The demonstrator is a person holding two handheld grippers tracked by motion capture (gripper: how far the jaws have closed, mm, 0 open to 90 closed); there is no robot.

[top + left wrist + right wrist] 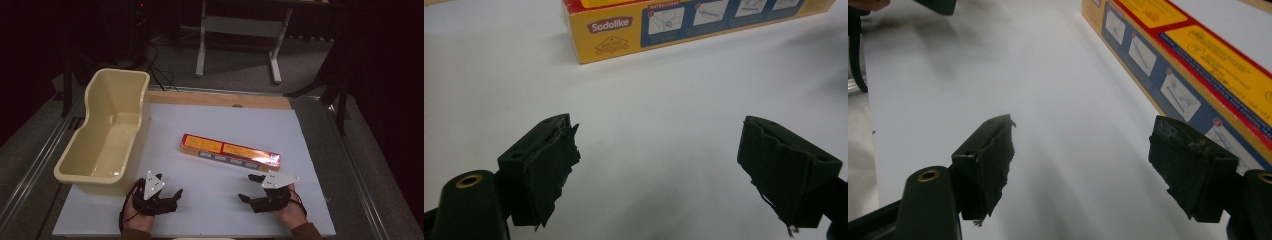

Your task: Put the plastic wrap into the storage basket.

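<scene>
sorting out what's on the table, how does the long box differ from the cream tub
The long box is flat, closed and printed in yellow and red; the cream tub is tall-walled, open-topped and plain. The box lies mid-sheet in front of both grippers; the tub sits at the left edge. Both rest untouched.

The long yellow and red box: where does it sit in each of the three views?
High view: the box lies mid-table, slanting down to the right.
Left gripper view: its end runs along the top edge.
Right gripper view: it slants down the upper right.
Shared landmark: its blue instruction strip.
</scene>
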